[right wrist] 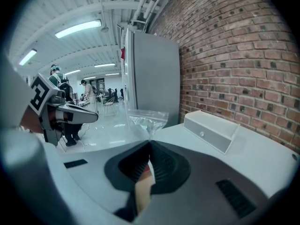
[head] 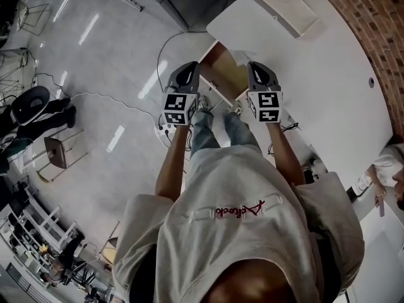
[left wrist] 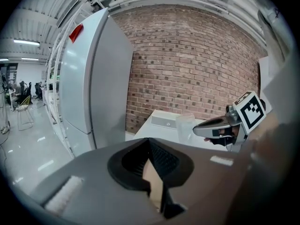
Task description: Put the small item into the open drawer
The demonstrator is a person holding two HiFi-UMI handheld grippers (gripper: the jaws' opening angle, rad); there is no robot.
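My right gripper point(right wrist: 150, 142) is shut on the bottom of a clear plastic zip bag point(right wrist: 147, 120) that stands up from its tips over the white table point(right wrist: 262, 158). I cannot tell whether anything is in the bag. In the head view the right gripper point(head: 254, 66) and left gripper point(head: 188, 67) are held side by side at the table's near edge. Between them lies a brown open drawer point(head: 222, 71). My left gripper point(left wrist: 149, 140) is shut with nothing showing at its tips. From the left gripper view, the right gripper point(left wrist: 202, 129) and bag point(left wrist: 185, 125) are at the right.
A small white drawer box point(right wrist: 210, 130) sits on the table near the brick wall point(right wrist: 243, 64). A tall grey fridge point(left wrist: 93, 83) stands at the table's end. Cables point(head: 113, 100) and chairs point(head: 57, 151) lie on the glossy floor at the left. Another person point(head: 382, 166) is at the right.
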